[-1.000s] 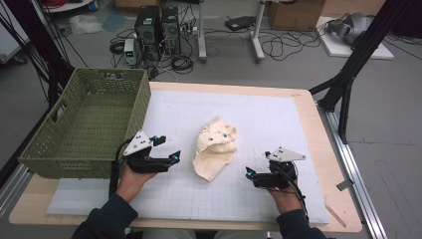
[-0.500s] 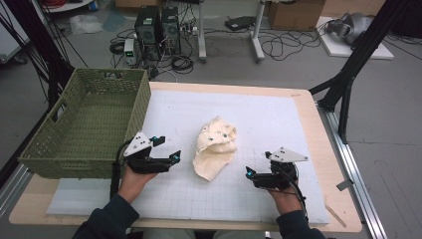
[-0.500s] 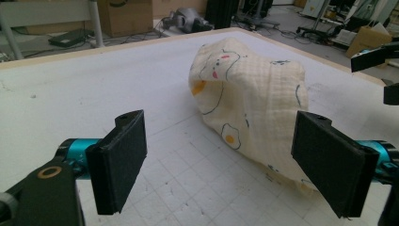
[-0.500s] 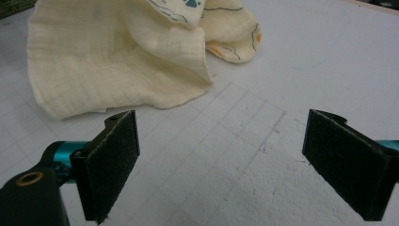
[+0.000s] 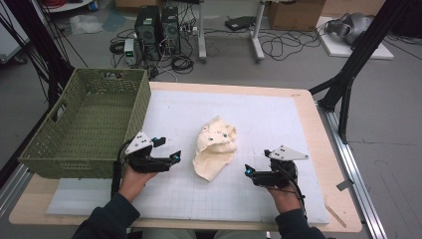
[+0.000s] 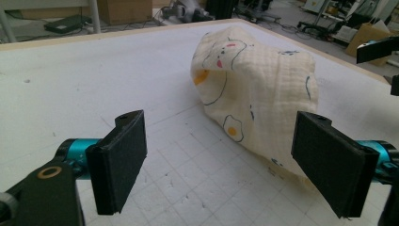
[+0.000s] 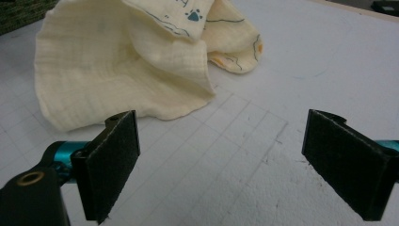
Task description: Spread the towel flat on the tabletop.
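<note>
White gridded tabletop (image 5: 278, 124), crumpled muslin cloth (image 5: 215, 147): light, soft, limp; pinch a raised fold; left gripper (image 5: 171, 158) and right gripper (image 5: 250, 173) jaws wide, empty.

Both forearms, in dark sleeves, come in from the near edge, each hand wrapped around its tool from behind. The left gripper (image 5: 169, 155) points to the right, jaws spread wide with nothing between them. The right gripper (image 5: 247, 172) points left, toward the other one, jaws likewise wide apart and holding nothing.
</note>
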Demonstrator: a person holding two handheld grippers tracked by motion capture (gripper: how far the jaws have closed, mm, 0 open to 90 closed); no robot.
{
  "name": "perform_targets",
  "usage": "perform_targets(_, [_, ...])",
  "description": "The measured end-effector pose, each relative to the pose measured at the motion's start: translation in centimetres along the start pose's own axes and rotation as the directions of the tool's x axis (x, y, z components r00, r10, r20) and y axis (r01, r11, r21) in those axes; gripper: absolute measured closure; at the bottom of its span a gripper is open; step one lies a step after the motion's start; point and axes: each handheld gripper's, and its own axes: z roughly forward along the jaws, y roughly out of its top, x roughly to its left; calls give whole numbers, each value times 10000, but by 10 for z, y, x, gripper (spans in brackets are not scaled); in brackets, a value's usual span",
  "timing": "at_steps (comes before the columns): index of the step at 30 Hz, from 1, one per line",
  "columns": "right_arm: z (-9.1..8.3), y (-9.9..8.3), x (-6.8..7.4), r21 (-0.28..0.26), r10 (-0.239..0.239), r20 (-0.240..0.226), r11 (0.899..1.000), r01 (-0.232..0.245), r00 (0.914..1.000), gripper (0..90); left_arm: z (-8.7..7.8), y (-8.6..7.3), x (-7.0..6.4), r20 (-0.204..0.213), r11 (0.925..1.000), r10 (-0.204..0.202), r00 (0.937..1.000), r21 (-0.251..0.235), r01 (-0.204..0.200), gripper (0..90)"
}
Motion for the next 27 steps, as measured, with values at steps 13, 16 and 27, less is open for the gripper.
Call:
perform_targets(13, [22,16,13,187,-169,-931,9997,187,9955,200,1,2,0,74,9999,-12,10000,-110,13,203])
perform_targets(16, [32,27,16,43,-112,-1090,9999,117,9940,241,4,1,-1,177,10000,0,9998,-27,1,203])
perform_targets(27, [83,70,35,475,-745,-1215,9956,808,9898,476,8,-2,-4,349,9998,71,9994,196,-78,210])
